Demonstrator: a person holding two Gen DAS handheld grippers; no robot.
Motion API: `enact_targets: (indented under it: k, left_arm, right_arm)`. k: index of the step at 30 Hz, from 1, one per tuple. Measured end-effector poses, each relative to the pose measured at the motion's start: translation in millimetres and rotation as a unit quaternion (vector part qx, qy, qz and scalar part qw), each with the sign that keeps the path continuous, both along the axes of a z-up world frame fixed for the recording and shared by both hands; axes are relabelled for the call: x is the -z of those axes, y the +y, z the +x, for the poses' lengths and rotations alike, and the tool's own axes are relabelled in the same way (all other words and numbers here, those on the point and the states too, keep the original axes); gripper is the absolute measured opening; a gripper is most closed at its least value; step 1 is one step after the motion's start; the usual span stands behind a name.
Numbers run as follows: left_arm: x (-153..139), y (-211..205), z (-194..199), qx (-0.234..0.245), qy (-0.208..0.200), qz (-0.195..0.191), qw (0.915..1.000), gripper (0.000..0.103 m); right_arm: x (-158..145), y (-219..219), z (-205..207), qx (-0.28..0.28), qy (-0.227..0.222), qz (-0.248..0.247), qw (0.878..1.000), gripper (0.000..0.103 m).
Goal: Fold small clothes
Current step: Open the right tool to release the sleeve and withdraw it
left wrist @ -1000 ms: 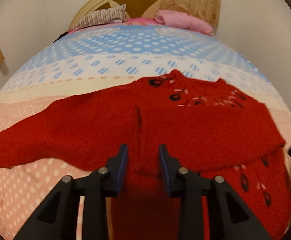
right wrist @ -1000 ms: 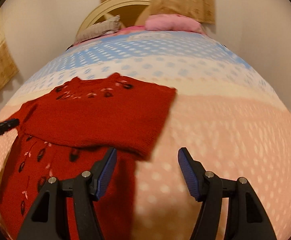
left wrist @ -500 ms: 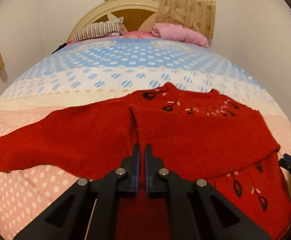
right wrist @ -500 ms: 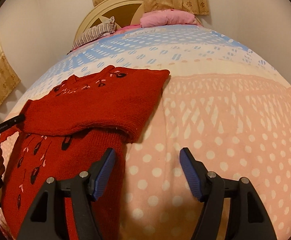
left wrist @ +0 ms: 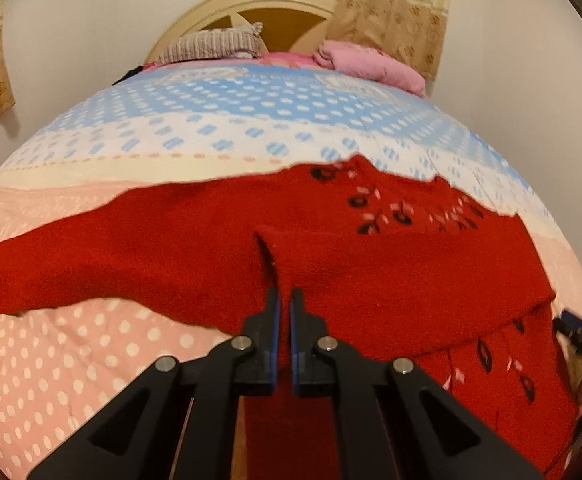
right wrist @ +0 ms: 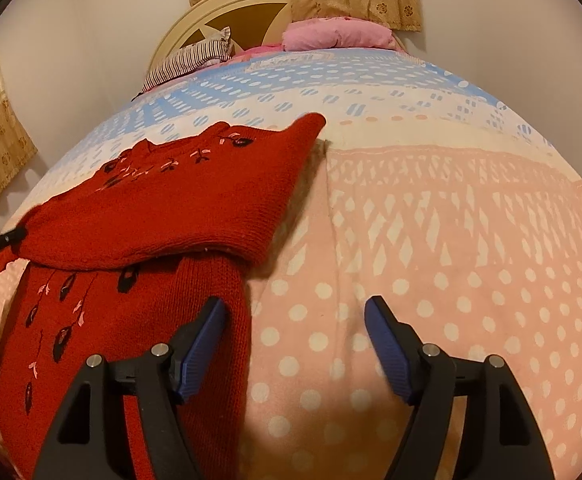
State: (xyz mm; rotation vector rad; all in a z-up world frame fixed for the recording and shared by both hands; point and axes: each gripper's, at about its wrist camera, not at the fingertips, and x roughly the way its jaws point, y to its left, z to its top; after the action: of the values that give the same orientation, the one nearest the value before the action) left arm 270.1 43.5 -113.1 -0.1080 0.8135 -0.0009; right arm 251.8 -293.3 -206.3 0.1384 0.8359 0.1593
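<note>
- Left gripper, lower centre of the left wrist view: its jaws, spread apart a second ago, are now drawn together to a narrow slit over the cuff end of the folded sleeve. Red knit shows in the slit, so the sleeve end appears pinched, though the contact itself is partly hidden by the pads.
- Red sweater, left half of the right wrist view: it lies flat on the dotted bedspread, one sleeve already folded across the chest, the other sleeve stretched toward the left edge of the left wrist view.
- Right gripper, bottom centre of the right wrist view: its jaws stand wide apart and hold nothing; the left pad hangs over the sweater's hem edge, the right pad over bare bedspread. Compared with a second ago the view sits closer to the hem.
- Reading: the closing of the left jaws suggests the folded sleeve is about to be adjusted or carried; the outstretched sleeve is not yet folded, so the task seems in an early-to-middle stage.
</note>
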Motion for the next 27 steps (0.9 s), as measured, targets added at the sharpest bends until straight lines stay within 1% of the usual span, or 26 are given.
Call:
enact_targets:
  k: [1,4,7,9,10,11,12,13,14,15,16,17,18,19,21,22,25,27]
  left_arm:
    - [2,-2,0,0.0,0.003,0.002,1.0,0.007]
    - [11,-3,3,-0.015,0.012,0.005,0.9998,0.007]
    - [20,-4,4,-0.016,0.021,0.008,0.9996,0.009]
    - [20,-6,2,-0.015,0.018,0.013,0.9996,0.012]
    - [20,-7,2,-0.014,0.018,0.016,0.9996,0.016]
    - [20,-11,1,-0.01,0.017,0.022,0.9996,0.024]
    - [20,-12,1,-0.008,0.017,0.027,0.9995,0.029]
    - [20,-17,0,-0.006,0.017,0.041,0.999,0.036]
    - [19,-19,0,-0.005,0.015,0.049,0.9987,0.045]
    - [17,-22,-2,-0.006,0.011,0.06,0.9981,0.052]
    - [16,-22,-4,-0.009,0.008,0.066,0.9978,0.071]
    - [15,-21,-6,-0.011,0.004,0.068,0.9976,0.081]
    - [14,-20,-8,-0.011,-0.001,0.066,0.9978,0.081]
    - [14,-18,-10,-0.01,-0.003,0.06,0.9981,0.081]
    - [18,-16,-9,-0.009,0.01,0.057,0.9983,0.082]
    - [21,-16,-7,-0.008,0.019,0.053,0.9984,0.082]
    - [22,-14,-5,-0.011,0.022,0.045,0.9987,0.082]
    - [20,-13,-8,-0.014,0.017,0.041,0.9989,0.082]
  right_arm:
    - [-1,-1,0,0.002,-0.001,-0.001,1.0,0.073]
    - [-5,-1,8,0.007,0.007,0.004,1.0,0.073]
    - [-13,0,18,0.008,0.0,0.015,1.0,0.073]
    - [-17,3,24,0.004,-0.003,0.014,1.0,0.073]
    - [-22,4,29,0.002,-0.008,0.017,1.0,0.073]
    - [-25,5,30,0.002,-0.012,0.02,1.0,0.073]
    - [-31,7,34,0.005,-0.019,0.023,1.0,0.073]
    - [-35,11,38,0.003,-0.02,0.021,1.0,0.073]
    - [-38,15,42,0.0,-0.019,0.017,1.0,0.073]
    - [-37,25,52,-0.012,-0.005,0.0,1.0,0.073]
    - [-32,30,59,-0.016,0.013,-0.011,1.0,0.073]
    - [-23,32,67,-0.012,0.038,-0.027,0.999,0.073]
    - [-15,30,71,0.001,0.055,-0.046,0.997,0.073]
    - [-10,27,72,0.009,0.059,-0.052,0.997,0.073]
    - [-3,13,66,0.019,0.055,-0.025,0.998,0.073]
    - [-2,11,64,0.02,0.052,-0.023,0.998,0.073]
    - [-7,12,57,0.021,0.049,-0.032,0.998,0.073]
    - [-18,16,54,0.036,0.041,-0.041,0.998,0.073]
